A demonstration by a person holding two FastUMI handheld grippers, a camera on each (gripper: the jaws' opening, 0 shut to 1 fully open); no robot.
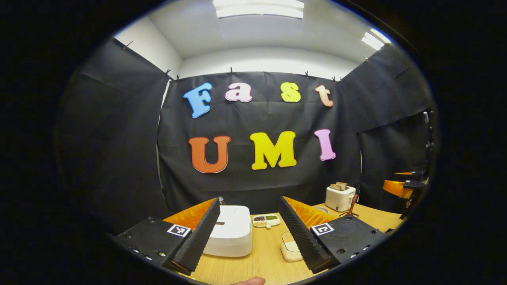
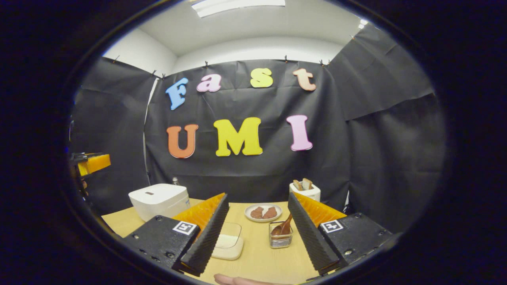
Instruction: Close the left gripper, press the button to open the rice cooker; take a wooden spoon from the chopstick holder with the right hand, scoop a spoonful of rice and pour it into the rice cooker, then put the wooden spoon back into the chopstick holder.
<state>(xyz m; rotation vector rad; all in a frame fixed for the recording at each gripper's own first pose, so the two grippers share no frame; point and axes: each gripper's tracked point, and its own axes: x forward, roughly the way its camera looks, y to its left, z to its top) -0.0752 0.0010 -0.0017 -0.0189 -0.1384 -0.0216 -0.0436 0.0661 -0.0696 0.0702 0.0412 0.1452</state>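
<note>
1. Right now my left gripper (image 1: 251, 233) hangs above the wooden table (image 1: 261, 263) with its jaws spread wide and nothing between them.
2. Between its fingers I see the white rice cooker (image 1: 231, 233), lid down, sitting on the table just ahead and a little to the left.
3. Beyond the cooker lies a small divided dish (image 1: 266, 220) with dark and green portions; a shallow white container (image 1: 291, 249) sits near the right finger.
4. My right gripper (image 2: 257, 237) is equally wide open and empty, hovering over the same table.
5. Ahead of it stands the chopstick holder (image 2: 281, 238), a small wire basket, with the wooden spoon (image 2: 282, 228) leaning inside, bowl down as far as I can tell.
6. Behind that is a plate (image 2: 263, 213) with two brown pieces, and a white toaster (image 2: 305, 190) with bread further back.
7. From this side the rice cooker (image 2: 159, 200) sits at far left, well apart from the holder.
</note>
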